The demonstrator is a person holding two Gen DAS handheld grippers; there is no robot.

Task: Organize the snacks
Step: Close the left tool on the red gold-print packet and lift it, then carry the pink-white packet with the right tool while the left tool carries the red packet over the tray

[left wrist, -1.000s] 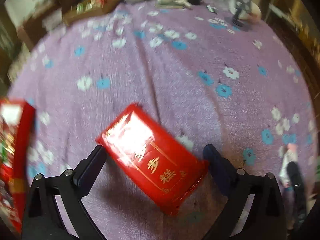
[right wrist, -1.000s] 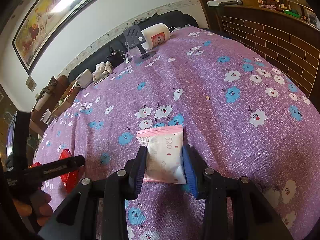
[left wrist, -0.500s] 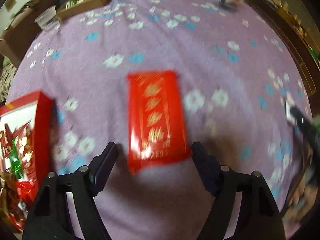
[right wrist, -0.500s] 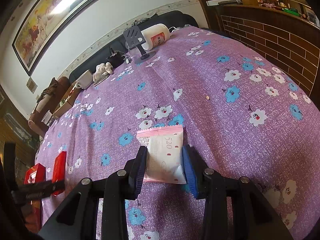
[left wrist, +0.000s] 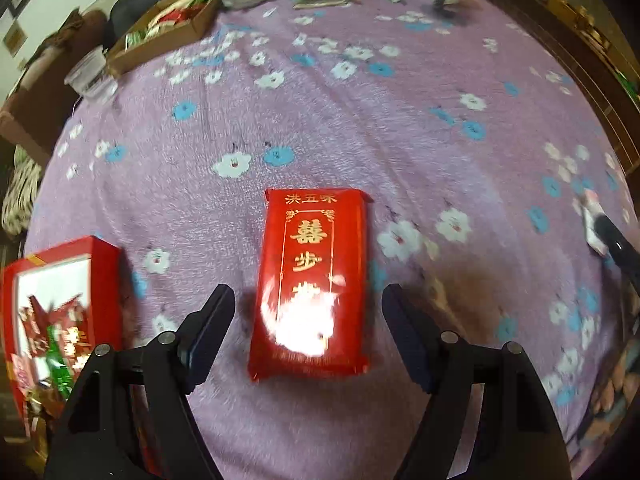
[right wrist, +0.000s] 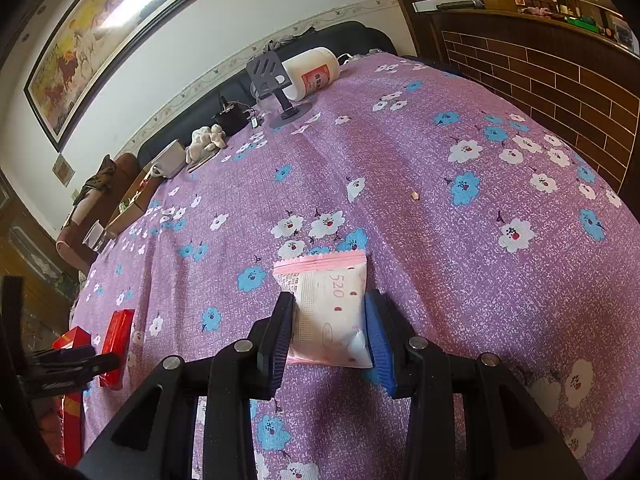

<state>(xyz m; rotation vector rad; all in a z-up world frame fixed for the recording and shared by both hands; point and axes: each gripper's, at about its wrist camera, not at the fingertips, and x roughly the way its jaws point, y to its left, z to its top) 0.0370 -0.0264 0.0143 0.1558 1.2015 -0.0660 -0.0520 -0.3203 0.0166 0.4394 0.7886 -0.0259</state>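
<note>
Left gripper [left wrist: 308, 312]: jaws spread wide, grasping nothing. Red packet [left wrist: 314, 280] with gold characters lies flat on the purple flowered cloth [left wrist: 360, 120], between the two fingers, gap on both sides, no contact. Glare blob on its near half.

Red box [left wrist: 64, 304] sits at the left edge, lid off, wrapped snacks inside, near the left finger but apart from the packet.

Right gripper [right wrist: 328, 328]: clenched on a pink-and-white sachet [right wrist: 330, 312], both pads pressed to its sides. Sachet's far end sticks out past the fingertips, printed "520". Cannot tell if it is lifted off the cloth or resting on it.

Right view, far left: red packet [right wrist: 118, 340] and red box [right wrist: 70, 338] visible just beside the left gripper [right wrist: 76, 362].

Far end of table: cardboard tray [left wrist: 164, 36], plastic cup [left wrist: 90, 78], phone stand [right wrist: 276, 84], white jar [right wrist: 312, 72] on its side.
</note>
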